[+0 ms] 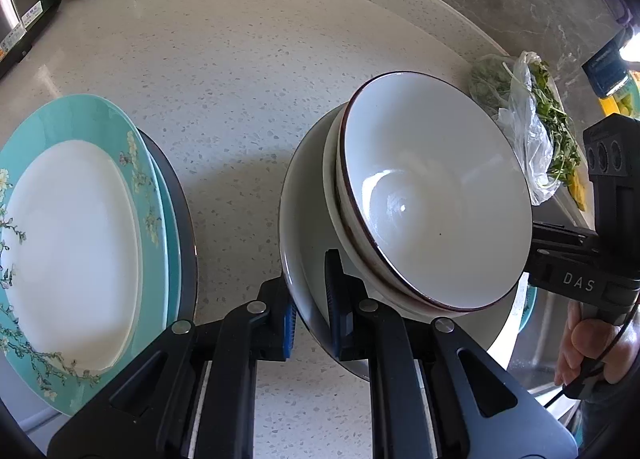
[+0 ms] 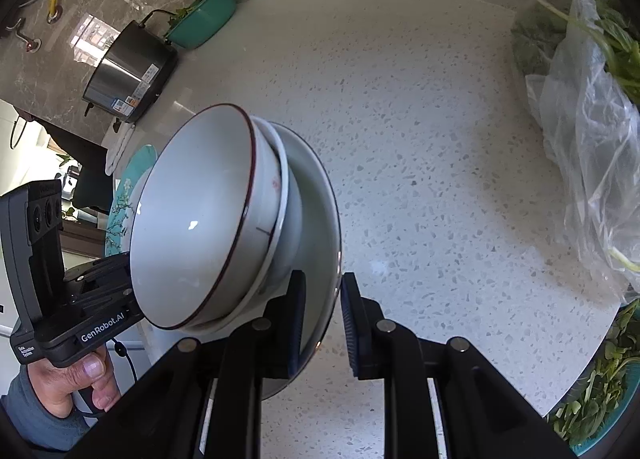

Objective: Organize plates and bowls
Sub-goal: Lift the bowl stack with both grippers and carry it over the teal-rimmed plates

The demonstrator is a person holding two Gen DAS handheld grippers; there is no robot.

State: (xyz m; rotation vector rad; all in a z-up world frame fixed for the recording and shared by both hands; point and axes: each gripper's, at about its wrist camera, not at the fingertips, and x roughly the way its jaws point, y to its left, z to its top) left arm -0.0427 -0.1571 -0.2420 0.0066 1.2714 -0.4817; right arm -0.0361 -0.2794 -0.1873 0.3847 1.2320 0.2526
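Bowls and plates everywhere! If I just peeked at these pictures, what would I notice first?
First you'd notice the stack of white bowls, the top one rimmed in dark red, nested in a wide pale dish over the speckled counter. The left gripper and the right gripper each pinch that dish's rim from opposite sides. To the left sits a teal flowered plate, and a plastic bag of greens lies on the right.

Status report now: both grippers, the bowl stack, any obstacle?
Left gripper and right gripper shut on big plate's rim. Nested bowls on it. Teal plates alongside; nothing blocking.
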